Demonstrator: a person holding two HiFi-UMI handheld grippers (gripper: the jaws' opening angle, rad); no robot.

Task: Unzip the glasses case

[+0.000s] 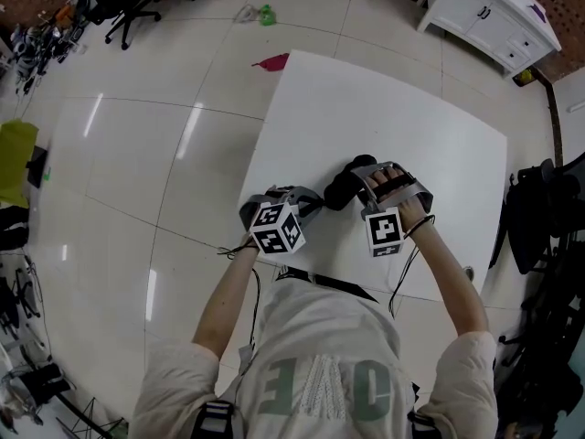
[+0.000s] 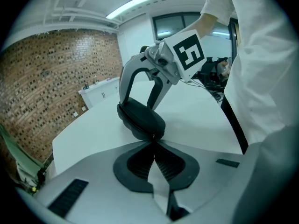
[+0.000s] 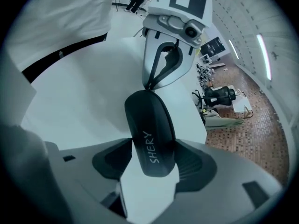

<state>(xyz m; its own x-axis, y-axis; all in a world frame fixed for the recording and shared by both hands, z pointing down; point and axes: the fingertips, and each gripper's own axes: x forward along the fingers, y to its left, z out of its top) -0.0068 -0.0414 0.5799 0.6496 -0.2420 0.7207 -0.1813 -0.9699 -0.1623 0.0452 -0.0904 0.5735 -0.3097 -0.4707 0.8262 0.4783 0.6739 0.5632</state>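
A black oval glasses case [image 1: 345, 187] with white lettering [image 3: 150, 147] is held just above the white table [image 1: 384, 108]. My right gripper [image 1: 375, 176] is shut across the case's width near one end, a pad on each side [image 3: 154, 154]. My left gripper [image 1: 320, 203] has its jaws closed tip to tip at the case's other end [image 2: 154, 143], where the zipper pull lies hidden between the pads. In the right gripper view, the left gripper [image 3: 148, 85] touches the far tip of the case. In the left gripper view, the right gripper [image 2: 138, 108] straddles the case [image 2: 140, 120].
The table's near edge lies just below the grippers. A white cabinet [image 1: 489, 16] stands at the back right, a black office chair [image 1: 128, 7] at the back left. Black gear [image 1: 539, 218] stands right of the table. A pink scrap [image 1: 272, 61] lies on the floor.
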